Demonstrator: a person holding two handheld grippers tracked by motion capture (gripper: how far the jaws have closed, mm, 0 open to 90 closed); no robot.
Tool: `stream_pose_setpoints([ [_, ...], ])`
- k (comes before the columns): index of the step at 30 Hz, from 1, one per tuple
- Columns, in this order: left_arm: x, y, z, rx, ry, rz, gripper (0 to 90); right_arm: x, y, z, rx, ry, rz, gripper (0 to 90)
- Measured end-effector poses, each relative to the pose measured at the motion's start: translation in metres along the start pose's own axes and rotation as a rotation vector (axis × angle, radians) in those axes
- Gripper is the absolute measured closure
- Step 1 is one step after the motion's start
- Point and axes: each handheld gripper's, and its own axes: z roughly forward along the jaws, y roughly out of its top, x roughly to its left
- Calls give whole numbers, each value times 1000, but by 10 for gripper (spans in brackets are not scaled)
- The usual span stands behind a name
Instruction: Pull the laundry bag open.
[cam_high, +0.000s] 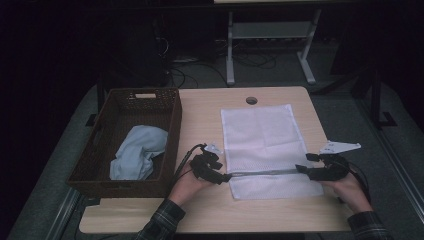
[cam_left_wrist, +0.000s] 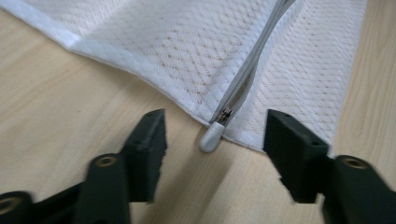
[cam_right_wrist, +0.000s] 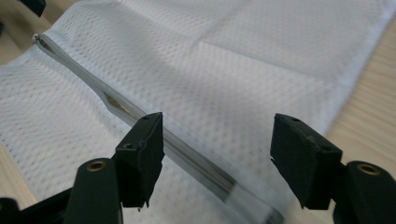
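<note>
Between the left gripper's (cam_left_wrist: 212, 140) wide-open, empty jaws lies the zipper pull (cam_left_wrist: 211, 136) of the mesh laundry bag (cam_high: 267, 145) flat mid-table, right gripper (cam_right_wrist: 217, 154) gaping over the zipper (cam_right_wrist: 140, 116); fabric's light, floppy, so pinch pull and seam.

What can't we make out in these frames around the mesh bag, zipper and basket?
- Mesh bag contents: the weave hides the inside; the high view is dim, both gripper views crop it.
- Zipper: a small gap shows in the right gripper view; blur hides its near end.
- Zipper pull: far too small in the high view.
- Basket: the light blue cloth covers part of its floor; nothing under it can be made out.
</note>
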Motion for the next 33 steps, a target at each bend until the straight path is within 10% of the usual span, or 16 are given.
stream_pose_setpoints([
  [15, -19, -32, -16, -71, 48, 15, 185, 31, 35, 60, 25, 41, -34, 373],
  [25, -17, -37, -16, -91, 56, 4, 185, 29, 41, 94, 89, 3, -58, 391],
  [33, -16, -36, -19, -105, 68, 1, 185, 16, 36, 88, 83, -60, -24, 395],
])
